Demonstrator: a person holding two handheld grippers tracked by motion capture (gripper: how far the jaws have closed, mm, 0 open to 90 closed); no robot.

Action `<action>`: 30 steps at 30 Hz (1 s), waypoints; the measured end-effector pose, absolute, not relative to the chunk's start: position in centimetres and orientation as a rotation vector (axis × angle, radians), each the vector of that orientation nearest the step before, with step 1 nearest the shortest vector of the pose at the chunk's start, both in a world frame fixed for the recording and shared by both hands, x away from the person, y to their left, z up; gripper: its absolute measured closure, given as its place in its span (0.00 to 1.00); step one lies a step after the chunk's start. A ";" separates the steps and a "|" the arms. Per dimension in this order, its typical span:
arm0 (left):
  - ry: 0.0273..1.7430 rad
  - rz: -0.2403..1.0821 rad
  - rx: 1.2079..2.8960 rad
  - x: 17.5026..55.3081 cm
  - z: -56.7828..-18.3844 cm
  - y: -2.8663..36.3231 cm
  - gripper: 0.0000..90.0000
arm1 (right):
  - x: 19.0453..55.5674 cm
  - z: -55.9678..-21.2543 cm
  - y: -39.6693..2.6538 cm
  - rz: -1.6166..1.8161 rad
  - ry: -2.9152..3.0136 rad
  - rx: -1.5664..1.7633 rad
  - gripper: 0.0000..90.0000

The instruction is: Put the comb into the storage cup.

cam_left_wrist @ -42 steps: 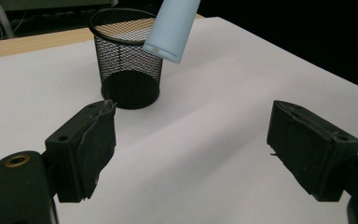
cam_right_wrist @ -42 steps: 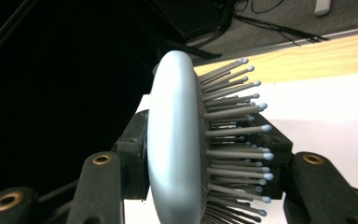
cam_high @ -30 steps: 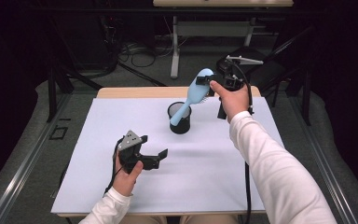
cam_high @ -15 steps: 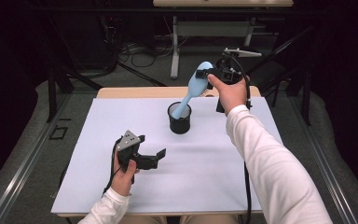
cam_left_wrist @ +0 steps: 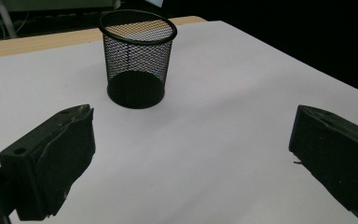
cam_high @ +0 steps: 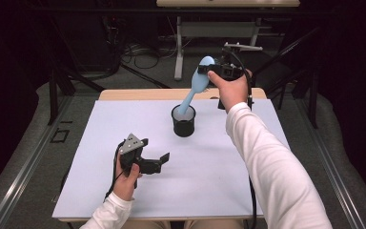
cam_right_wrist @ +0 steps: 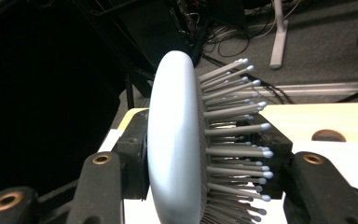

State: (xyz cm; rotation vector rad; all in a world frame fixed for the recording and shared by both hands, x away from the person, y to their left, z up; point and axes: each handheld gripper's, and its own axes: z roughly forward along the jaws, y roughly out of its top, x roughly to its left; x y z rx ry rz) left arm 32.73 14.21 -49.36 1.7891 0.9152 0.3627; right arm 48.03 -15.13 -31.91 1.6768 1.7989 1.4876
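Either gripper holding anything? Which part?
Right gripper is shut on the hairbrush, clamped across its head, bristles against one jaw. Left gripper is open, holding nothing.

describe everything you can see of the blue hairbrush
The hairbrush is pale blue, smooth plastic by its look, with an oval head bearing grey ball-tipped bristles. The right tongs clamp its head, back against one jaw, bristles toward the other. It hangs tilted, handle pointing down into the black mesh cup.

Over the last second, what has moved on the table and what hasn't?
The right gripper, shut on the blue hairbrush, has lifted it; the handle end is at the rim of the mesh cup. The left gripper stayed open, and the cup kept its place.
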 end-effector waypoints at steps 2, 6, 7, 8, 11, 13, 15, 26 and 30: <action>0.915 0.360 1.789 32.7 -49.4 14.2 0.01 | 48.1 -31.9 -14.9 1.472 1.799 1.660 0.54; 0.914 0.356 1.786 32.7 -49.3 14.2 0.01 | 48.2 -32.0 -14.7 1.450 1.800 1.642 0.54; 0.914 0.356 1.784 32.7 -49.3 14.2 0.01 | 48.2 -32.1 -14.6 1.443 1.800 1.638 0.54; 0.914 0.353 1.783 32.7 -49.3 14.2 0.01 | 48.2 -32.1 -14.5 1.435 1.799 1.631 0.54; 0.915 0.352 1.782 32.7 -49.3 14.3 0.01 | 48.3 -32.2 -14.4 1.421 1.794 1.620 0.54; 0.917 0.353 1.781 32.7 -49.3 14.3 0.01 | 48.3 -32.2 -14.4 1.415 1.791 1.615 0.54; 0.917 0.357 1.782 32.7 -49.3 14.3 0.01 | 48.3 -32.3 -14.3 1.406 1.789 1.604 0.54; 0.917 0.357 1.782 32.7 -49.3 14.3 0.01 | 48.4 -32.9 -12.9 1.339 1.823 1.537 0.54; 0.917 0.354 1.780 32.7 -49.2 14.4 0.01 | 48.4 -33.3 -12.2 1.312 1.853 1.504 0.54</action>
